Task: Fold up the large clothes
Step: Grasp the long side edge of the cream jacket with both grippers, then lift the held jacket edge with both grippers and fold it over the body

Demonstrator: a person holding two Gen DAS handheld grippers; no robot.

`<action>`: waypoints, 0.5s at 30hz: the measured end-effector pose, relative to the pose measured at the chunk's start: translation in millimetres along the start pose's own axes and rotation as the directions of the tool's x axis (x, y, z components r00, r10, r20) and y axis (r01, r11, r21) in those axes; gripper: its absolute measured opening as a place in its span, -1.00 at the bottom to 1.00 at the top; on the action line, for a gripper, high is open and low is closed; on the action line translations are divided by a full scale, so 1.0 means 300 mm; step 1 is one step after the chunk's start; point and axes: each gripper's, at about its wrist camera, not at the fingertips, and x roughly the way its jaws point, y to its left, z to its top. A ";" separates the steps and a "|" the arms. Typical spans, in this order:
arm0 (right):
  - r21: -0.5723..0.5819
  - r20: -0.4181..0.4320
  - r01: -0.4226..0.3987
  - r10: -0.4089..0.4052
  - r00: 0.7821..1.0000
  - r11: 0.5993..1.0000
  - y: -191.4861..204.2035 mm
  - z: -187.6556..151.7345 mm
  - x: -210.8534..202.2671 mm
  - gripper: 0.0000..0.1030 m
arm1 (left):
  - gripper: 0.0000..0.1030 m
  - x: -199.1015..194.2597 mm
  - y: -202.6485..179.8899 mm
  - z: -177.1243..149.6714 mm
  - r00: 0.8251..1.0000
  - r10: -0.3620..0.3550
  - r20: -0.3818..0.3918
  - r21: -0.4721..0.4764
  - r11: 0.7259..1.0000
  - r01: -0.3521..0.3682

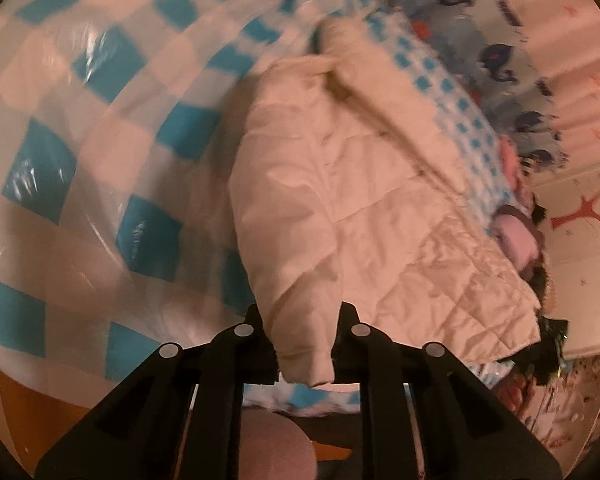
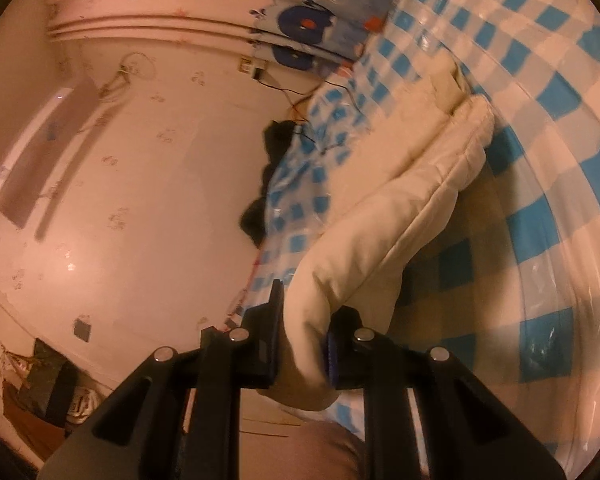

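Observation:
A cream quilted jacket (image 1: 340,208) lies on a table covered by a blue-and-white checked plastic cloth (image 1: 100,128). My left gripper (image 1: 304,328) is shut on a cuff or hem end of the jacket at the near edge. In the right wrist view my right gripper (image 2: 304,320) is shut on another thick padded end of the jacket (image 2: 380,220), lifted a little off the checked cloth (image 2: 540,160). The jacket's far end with a fuzzy collar (image 2: 452,80) rests on the table.
A whale-print fabric (image 1: 500,60) hangs beyond the table's far side. Pink and dark clothes (image 1: 516,236) are piled at the table's right edge. Dark items (image 2: 272,140) sit at the table's left edge, with a papered wall (image 2: 140,160) behind.

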 end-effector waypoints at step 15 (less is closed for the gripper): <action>-0.032 -0.247 0.123 -0.127 0.961 0.992 -0.110 -0.425 -0.444 0.18 | -0.10 -0.086 0.152 -0.607 0.957 -0.167 -0.239 0.134 0.970 0.203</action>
